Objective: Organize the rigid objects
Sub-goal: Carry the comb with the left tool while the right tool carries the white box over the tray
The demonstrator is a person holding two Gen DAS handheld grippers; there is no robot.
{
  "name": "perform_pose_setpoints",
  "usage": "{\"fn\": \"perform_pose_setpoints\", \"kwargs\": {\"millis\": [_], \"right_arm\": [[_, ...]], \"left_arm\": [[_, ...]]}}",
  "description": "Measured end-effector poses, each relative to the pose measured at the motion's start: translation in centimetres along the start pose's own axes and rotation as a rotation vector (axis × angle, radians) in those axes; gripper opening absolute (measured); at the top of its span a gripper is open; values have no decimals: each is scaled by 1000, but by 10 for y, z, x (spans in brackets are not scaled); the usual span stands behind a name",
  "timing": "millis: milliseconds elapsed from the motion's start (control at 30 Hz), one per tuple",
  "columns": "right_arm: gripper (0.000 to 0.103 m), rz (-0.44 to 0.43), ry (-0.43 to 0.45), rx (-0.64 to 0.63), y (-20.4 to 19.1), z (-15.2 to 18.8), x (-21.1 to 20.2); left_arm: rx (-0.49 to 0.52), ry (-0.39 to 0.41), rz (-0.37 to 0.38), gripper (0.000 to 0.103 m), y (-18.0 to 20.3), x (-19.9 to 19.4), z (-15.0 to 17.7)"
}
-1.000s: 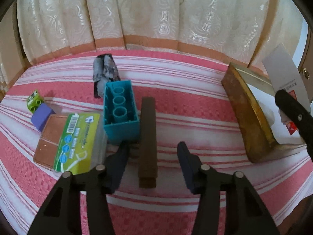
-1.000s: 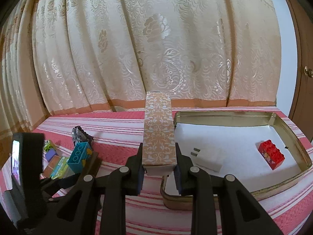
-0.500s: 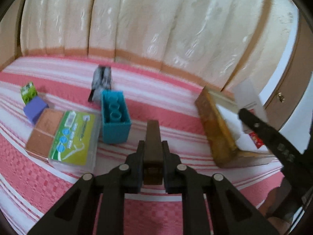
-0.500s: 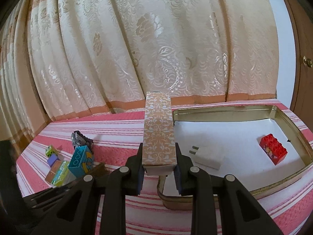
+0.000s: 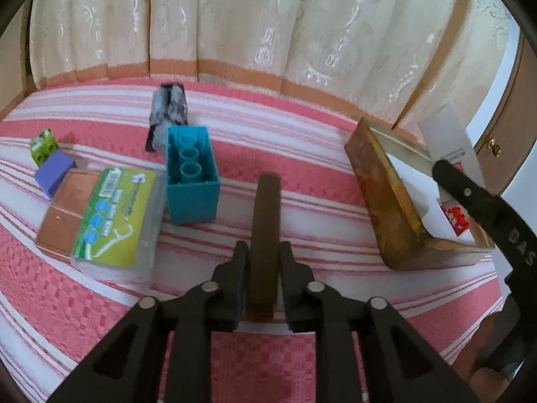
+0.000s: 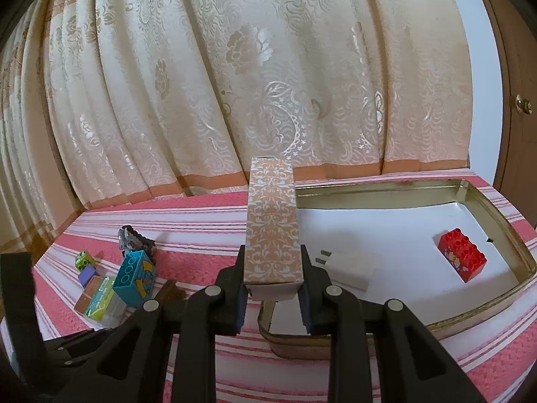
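My left gripper (image 5: 262,252) is shut on a long brown block (image 5: 266,221) and holds it over the striped pink cloth. My right gripper (image 6: 272,255) is shut on a tall patterned peach box (image 6: 272,225), held near the left end of a gold tin tray (image 6: 523,252). The tray's outer wall (image 5: 386,198) shows at the right in the left wrist view. In the tray lie a white plug adapter (image 6: 349,268) and a red toy brick (image 6: 461,258).
On the cloth at the left are a teal toy brick (image 5: 191,181), a clear floss-pick box (image 5: 114,215), a purple block (image 5: 53,173), a small green brick (image 5: 42,142) and a grey-black clip (image 5: 169,114). A cream curtain hangs behind.
My left gripper closed on the brown block and lifted it slightly off the cloth. My right gripper stayed shut on the patterned box, nearly still.
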State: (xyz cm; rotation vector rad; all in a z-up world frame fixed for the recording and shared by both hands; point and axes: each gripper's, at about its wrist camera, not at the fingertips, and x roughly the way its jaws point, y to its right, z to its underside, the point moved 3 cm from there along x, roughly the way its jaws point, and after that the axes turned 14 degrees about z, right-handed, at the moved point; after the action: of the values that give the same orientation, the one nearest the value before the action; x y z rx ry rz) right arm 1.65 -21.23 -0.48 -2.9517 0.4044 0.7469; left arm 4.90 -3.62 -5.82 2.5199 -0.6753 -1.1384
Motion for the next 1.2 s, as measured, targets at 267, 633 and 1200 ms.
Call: {"fn": "perform_pose_setpoints", "kwargs": {"millis": [267, 633, 1200], "right_arm": [[28, -1, 0, -3, 0, -1, 0], [28, -7, 26, 13, 7, -4, -5], [28, 43, 117, -1, 56, -13, -17]], "left_arm": [[29, -10, -69, 25, 9, 16, -7], [84, 65, -58, 13, 22, 1, -6], [206, 256, -64, 13, 69, -12, -21]]}}
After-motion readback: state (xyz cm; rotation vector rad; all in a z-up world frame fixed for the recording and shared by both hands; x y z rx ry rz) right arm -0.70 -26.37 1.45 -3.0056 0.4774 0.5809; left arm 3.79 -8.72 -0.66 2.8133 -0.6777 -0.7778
